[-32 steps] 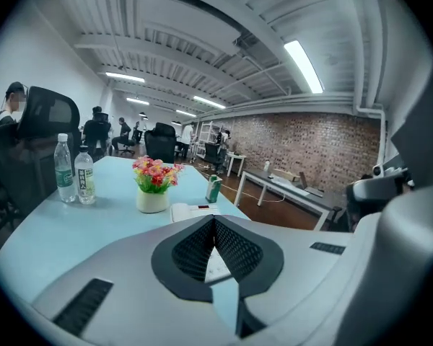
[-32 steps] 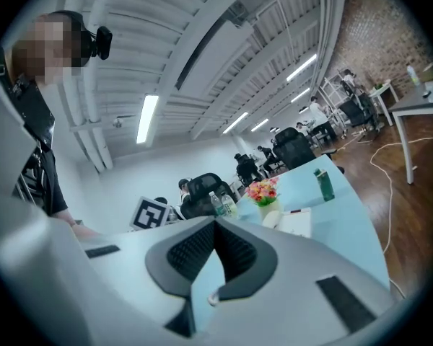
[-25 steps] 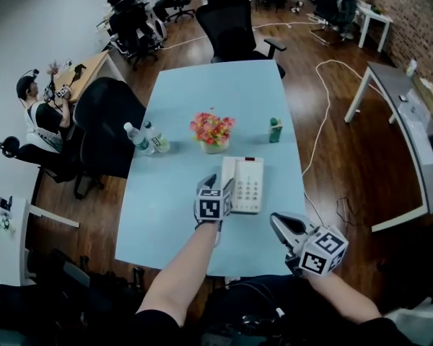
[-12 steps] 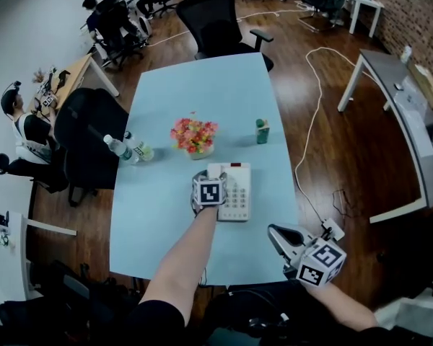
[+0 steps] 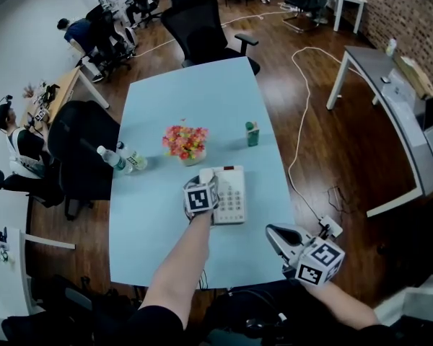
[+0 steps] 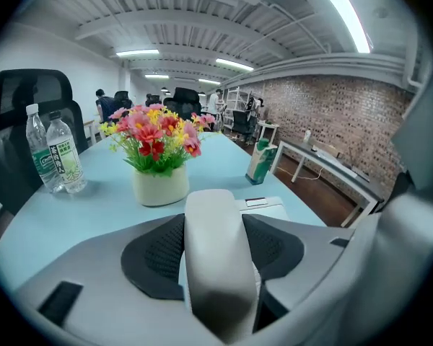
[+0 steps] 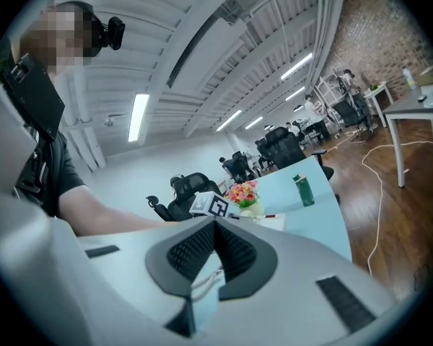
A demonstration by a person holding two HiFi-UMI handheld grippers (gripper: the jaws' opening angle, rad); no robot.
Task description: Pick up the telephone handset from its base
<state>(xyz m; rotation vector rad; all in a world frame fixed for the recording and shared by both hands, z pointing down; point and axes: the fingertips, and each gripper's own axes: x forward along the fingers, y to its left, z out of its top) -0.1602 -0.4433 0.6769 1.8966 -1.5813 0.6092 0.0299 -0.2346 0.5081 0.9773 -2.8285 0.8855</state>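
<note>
**Handset (image 6: 215,258) straddled, grip closing**

Left gripper (image 5: 205,179) has come down over the telephone base (image 5: 232,193), toward the tabletop's (image 5: 202,99) right edge. Its wide jaws are closing around the handset, still cradled. Lifting should follow. Right gripper (image 5: 273,233) hovers by the near right corner, jaws together, empty.

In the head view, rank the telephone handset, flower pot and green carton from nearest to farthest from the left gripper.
1. Telephone handset: between the closing jaws of the left gripper.
2. Flower pot: just beyond, slightly left.
3. Green carton: farthest, beyond and right.
</note>
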